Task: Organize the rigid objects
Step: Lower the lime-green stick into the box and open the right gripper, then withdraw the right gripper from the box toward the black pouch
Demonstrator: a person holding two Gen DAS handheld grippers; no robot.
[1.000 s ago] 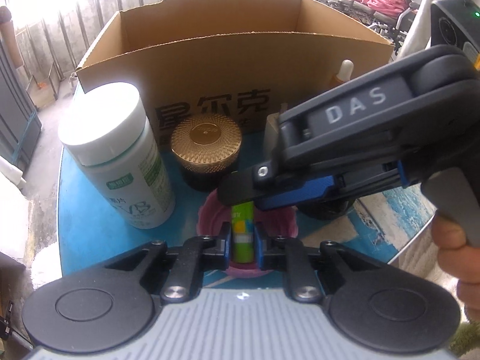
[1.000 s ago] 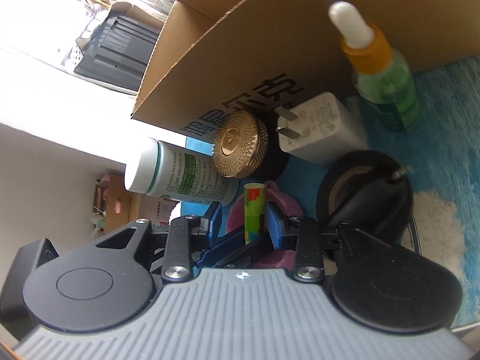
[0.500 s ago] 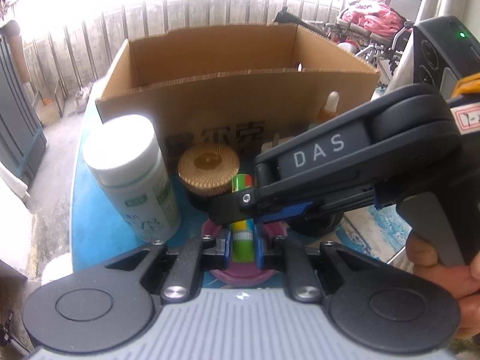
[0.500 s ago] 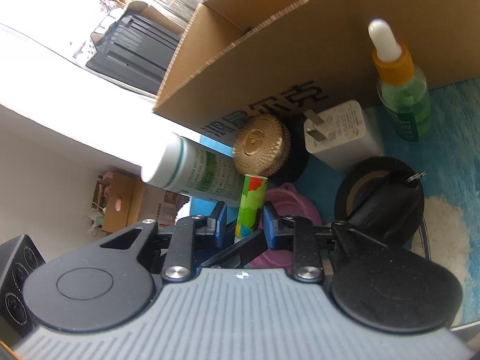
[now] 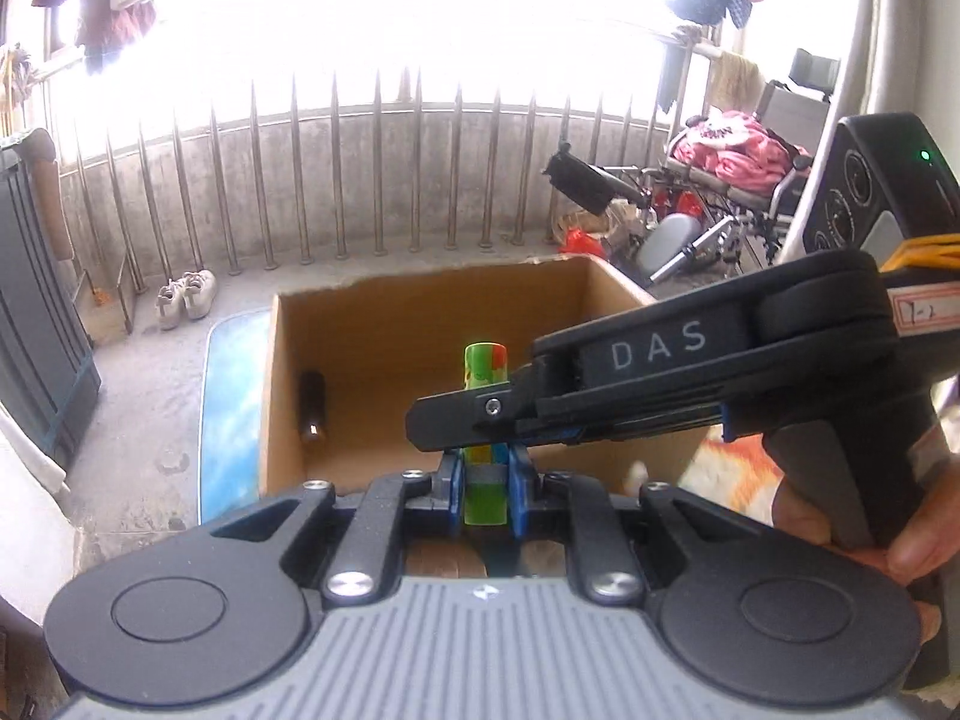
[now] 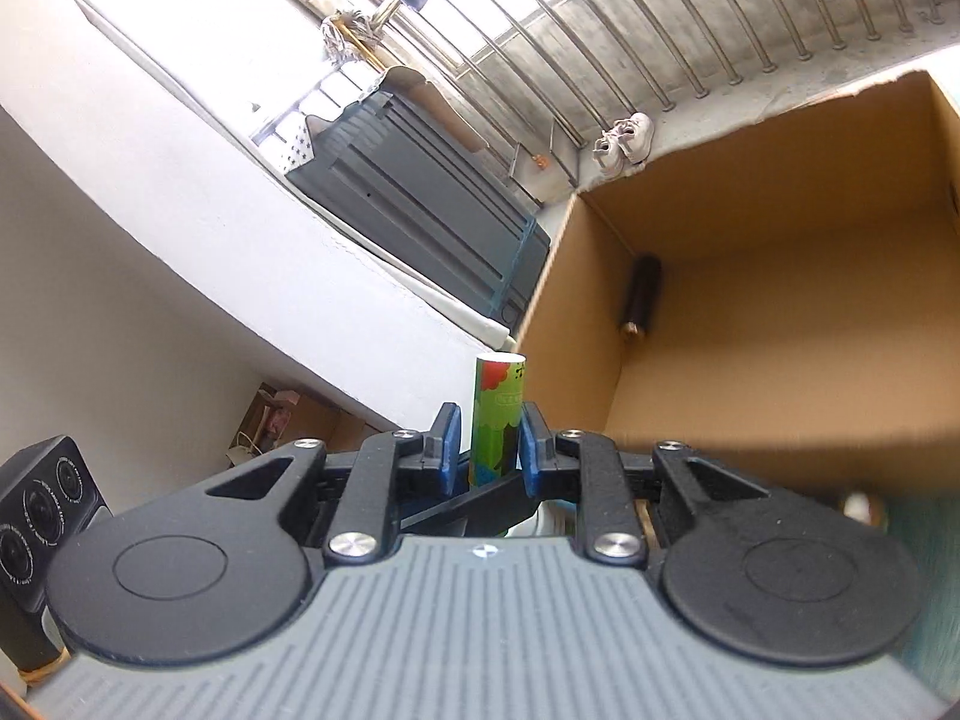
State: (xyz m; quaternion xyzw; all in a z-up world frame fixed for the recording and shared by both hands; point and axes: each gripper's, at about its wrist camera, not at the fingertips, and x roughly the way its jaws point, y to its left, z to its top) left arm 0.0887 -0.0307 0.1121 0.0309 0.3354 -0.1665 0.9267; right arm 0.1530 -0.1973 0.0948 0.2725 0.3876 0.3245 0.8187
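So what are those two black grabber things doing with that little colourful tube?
A person is holding a grabber in each hand, and both are pinching the same colourful tube. The left gripper clamps its lower part, the right gripper has just been closing on it. The tube is up in the air in front of an open cardboard box with a dark bottle lying inside.

A green, multicoloured tube point(image 5: 483, 501) stands upright, clamped between the blue pads of the left gripper point(image 5: 486, 489). The right gripper point(image 5: 456, 423) crosses in from the right and pinches the same tube. Behind them sits an open cardboard box point(image 5: 372, 348) holding a dark bottle point(image 5: 312, 405).
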